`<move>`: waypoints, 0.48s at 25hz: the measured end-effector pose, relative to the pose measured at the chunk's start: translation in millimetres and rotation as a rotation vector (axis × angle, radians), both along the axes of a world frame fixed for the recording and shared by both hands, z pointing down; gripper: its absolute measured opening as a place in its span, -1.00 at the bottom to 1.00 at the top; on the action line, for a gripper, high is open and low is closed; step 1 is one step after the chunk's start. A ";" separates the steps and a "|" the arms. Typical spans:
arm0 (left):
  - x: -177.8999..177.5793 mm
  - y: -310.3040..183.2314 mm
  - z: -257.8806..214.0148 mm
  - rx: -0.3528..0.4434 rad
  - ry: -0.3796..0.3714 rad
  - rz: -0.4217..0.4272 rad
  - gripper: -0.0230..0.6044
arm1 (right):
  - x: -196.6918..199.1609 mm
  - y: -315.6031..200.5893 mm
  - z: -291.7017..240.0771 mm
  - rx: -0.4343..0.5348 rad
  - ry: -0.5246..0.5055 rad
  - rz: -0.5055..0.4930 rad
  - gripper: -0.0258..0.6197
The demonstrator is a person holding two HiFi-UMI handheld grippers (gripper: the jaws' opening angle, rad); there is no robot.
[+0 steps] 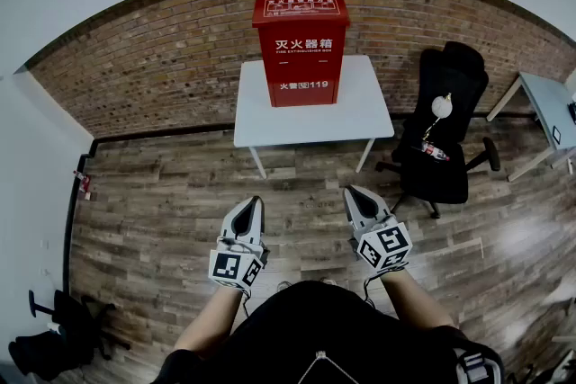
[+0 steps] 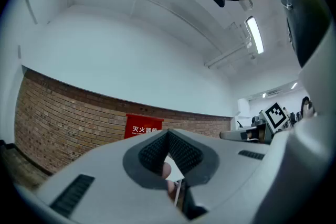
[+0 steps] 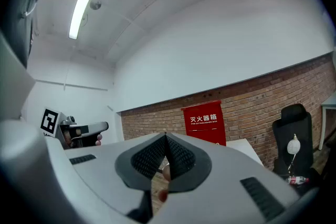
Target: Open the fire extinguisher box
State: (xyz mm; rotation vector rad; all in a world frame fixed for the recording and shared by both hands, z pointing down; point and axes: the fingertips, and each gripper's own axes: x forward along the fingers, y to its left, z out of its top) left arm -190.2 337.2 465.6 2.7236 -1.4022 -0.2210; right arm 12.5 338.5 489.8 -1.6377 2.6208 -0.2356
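The red fire extinguisher box (image 1: pixel 300 49) is standing upright on a white bench (image 1: pixel 360 117) that is sitting against the brick wall (image 1: pixel 162 58). The box's front is facing the person, and it is looking closed, with white lettering across it.

The person is holding both grippers level over the wooden floor (image 1: pixel 180 193), pointing them toward the bench. The left gripper (image 1: pixel 256 202) is keeping its fingers (image 2: pixel 152 150) pressed together with nothing between them. The right gripper (image 1: pixel 351 192) is likewise holding its fingers (image 3: pixel 181 155) pressed together and is gripping nothing.

The box is lying well apart from both pairs of fingers, ahead of them and across a stretch of bare floor. In the head view it is standing roughly between the lines of the two grippers, neither of which is touching the box or the bench. In the left gripper view the box (image 2: pixel 143 126) is showing just left of the closed fingertips, far behind them against the wall. In the right gripper view the box (image 3: pixel 203 122) is showing to the right of the closed fingertips, again far off.

A black office chair (image 1: pixel 445 130) is standing to the right of the bench.
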 end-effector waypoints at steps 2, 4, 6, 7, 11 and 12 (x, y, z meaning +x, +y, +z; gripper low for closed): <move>3.4 -0.4 0.5 0.000 -0.002 -0.001 -0.78 | 3.6 -1.6 -0.5 0.000 -0.002 0.000 -0.88; 6.2 -1.2 1.4 0.002 -0.008 -0.001 -0.78 | 6.2 -3.4 -1.3 0.000 -0.004 -0.002 -0.88; 8.0 -2.3 1.5 0.002 -0.008 -0.004 -0.78 | 7.0 -4.8 -2.1 0.003 -0.008 -0.009 -0.88; 8.8 -2.8 1.4 0.000 -0.005 -0.007 -0.78 | 7.1 -5.3 -2.4 0.004 -0.012 -0.015 -0.88; 16.5 -3.4 3.5 -0.004 -0.004 -0.018 -0.78 | 12.6 -6.9 -1.7 0.005 -0.022 -0.034 -0.88; 19.4 -3.7 3.7 -0.005 -0.003 -0.020 -0.78 | 14.9 -7.6 -1.6 0.005 -0.024 -0.038 -0.88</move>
